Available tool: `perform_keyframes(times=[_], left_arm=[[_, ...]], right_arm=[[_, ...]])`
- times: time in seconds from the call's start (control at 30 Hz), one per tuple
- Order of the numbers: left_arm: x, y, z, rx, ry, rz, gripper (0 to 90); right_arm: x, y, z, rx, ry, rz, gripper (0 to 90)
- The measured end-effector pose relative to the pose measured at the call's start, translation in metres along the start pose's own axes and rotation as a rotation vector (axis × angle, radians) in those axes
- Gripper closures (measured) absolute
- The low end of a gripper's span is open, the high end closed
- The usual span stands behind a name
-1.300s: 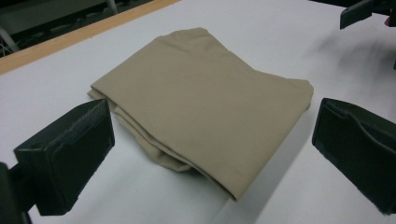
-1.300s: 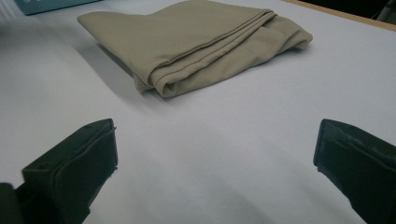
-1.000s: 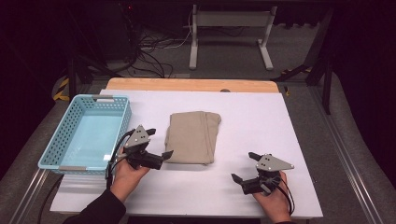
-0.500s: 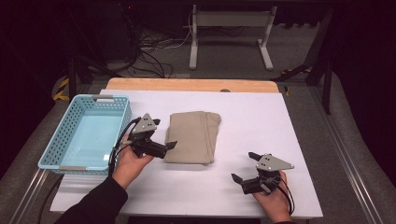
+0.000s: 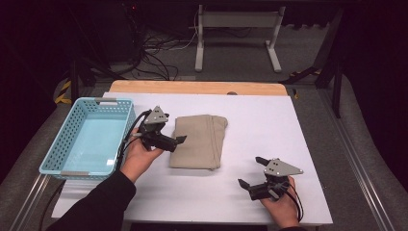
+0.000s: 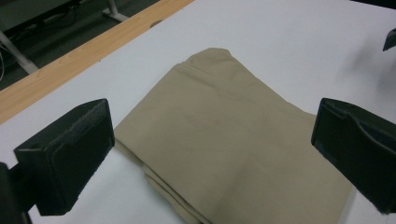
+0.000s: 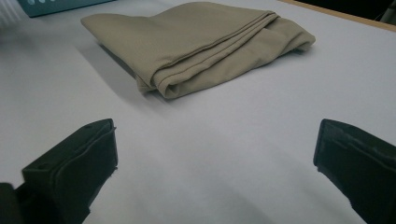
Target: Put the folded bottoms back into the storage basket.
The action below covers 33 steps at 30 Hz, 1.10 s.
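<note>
Folded tan cloth (image 5: 198,141) lay flat on the white surface (image 5: 269,120), near the middle, just right of the blue basket (image 5: 86,139) and apart from it. Rounded, bunched end pointed toward the far wooden edge (image 5: 192,87); stacked folded layers showed along the near-right side, seen edge-on in the right gripper view (image 7: 196,51).

Left gripper (image 5: 178,142) hovered at the cloth's left edge, held in the left hand (image 5: 142,156), fingers wide apart and clamped on nothing. In the left gripper view (image 6: 212,154), cloth (image 6: 233,149) spanned the gap between the two black fingers (image 6: 70,158), close beneath them; contact could not be told.

Right gripper (image 5: 250,173) sat low over bare surface at the near right, held in the right hand (image 5: 281,204), well apart from the cloth. Fingers (image 7: 74,172) spread wide, nothing between them but white surface (image 7: 224,158), cloth farther ahead.

Basket stood at the surface's left edge, partly overhanging, with nothing seen inside. Dark floor, cables and a white frame (image 5: 235,29) lay beyond the far edge.
</note>
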State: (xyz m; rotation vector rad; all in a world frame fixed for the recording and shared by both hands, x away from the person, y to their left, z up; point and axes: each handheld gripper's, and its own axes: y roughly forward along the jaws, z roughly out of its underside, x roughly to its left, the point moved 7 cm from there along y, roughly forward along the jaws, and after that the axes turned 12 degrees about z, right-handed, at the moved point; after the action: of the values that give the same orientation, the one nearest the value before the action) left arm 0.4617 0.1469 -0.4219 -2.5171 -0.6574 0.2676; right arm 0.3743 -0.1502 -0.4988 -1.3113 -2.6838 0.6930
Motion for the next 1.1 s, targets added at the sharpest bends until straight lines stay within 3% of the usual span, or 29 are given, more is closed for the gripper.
perform_keyframes(times=[0.33, 0.43, 0.57, 0.87, 1.1], left_arm=[[0.010, 0.007, -0.004, 0.019, -0.019, -0.005, 0.0], [0.018, 0.011, -0.004, 0.027, -0.048, 0.002, 0.0], [0.025, 0.014, -0.006, 0.039, -0.062, -0.018, 0.0], [0.038, 0.022, -0.008, 0.049, -0.102, -0.014, 0.0], [0.047, 0.030, -0.009, 0.070, -0.108, -0.033, 0.0]], right_arm=[[0.000, 0.000, -0.001, -0.006, 0.007, -0.011, 0.4], [0.000, 0.000, -0.001, -0.012, 0.010, -0.018, 0.4], [0.000, -0.001, -0.002, -0.013, 0.008, -0.023, 0.3], [0.001, -0.001, -0.002, -0.013, 0.011, -0.028, 0.4], [0.001, -0.001, -0.002, -0.013, 0.011, -0.030, 0.3]])
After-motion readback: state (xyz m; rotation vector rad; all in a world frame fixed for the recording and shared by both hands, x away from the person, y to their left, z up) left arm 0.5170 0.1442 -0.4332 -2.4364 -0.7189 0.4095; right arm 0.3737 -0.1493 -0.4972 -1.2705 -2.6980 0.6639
